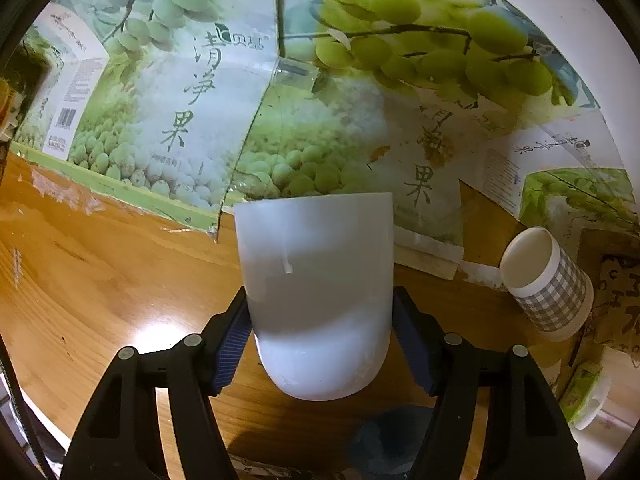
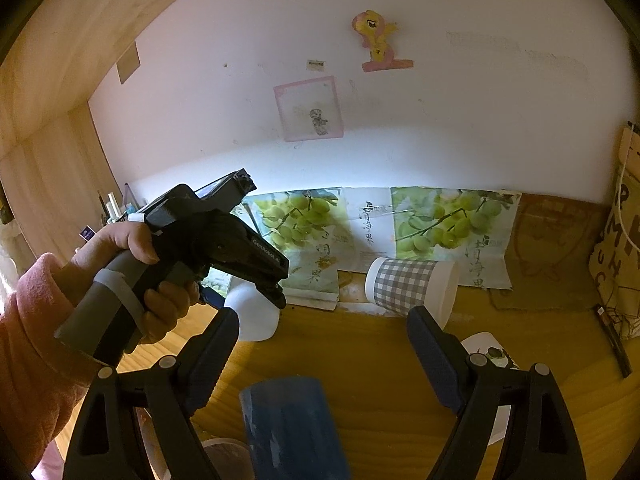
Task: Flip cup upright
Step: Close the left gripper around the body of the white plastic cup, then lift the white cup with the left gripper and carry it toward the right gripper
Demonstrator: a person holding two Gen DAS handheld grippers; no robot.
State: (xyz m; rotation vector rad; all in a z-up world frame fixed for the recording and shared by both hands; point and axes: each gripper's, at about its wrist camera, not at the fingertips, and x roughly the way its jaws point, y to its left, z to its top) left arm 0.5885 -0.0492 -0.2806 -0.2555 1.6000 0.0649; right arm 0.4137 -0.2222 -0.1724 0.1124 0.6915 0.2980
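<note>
A plain white cup (image 1: 318, 292) sits between the two blue pads of my left gripper (image 1: 320, 336), which is shut on its rounded base end; its other end points away over the wooden table (image 1: 100, 280). In the right wrist view the same cup (image 2: 254, 312) shows under the hand-held left gripper (image 2: 240, 292). My right gripper (image 2: 324, 344) is open and empty, above a blue cup (image 2: 292, 428) standing on the table. A grey checked cup (image 2: 408, 288) lies on its side beyond it, also seen in the left wrist view (image 1: 546, 284).
Grape-print paper sheets (image 1: 304, 120) cover the back of the table and lean on the white wall (image 2: 360, 80). A white device (image 2: 488, 352) lies at the right. A brown paper bag (image 2: 620, 248) stands at the far right. A wooden side panel (image 2: 48, 160) closes the left.
</note>
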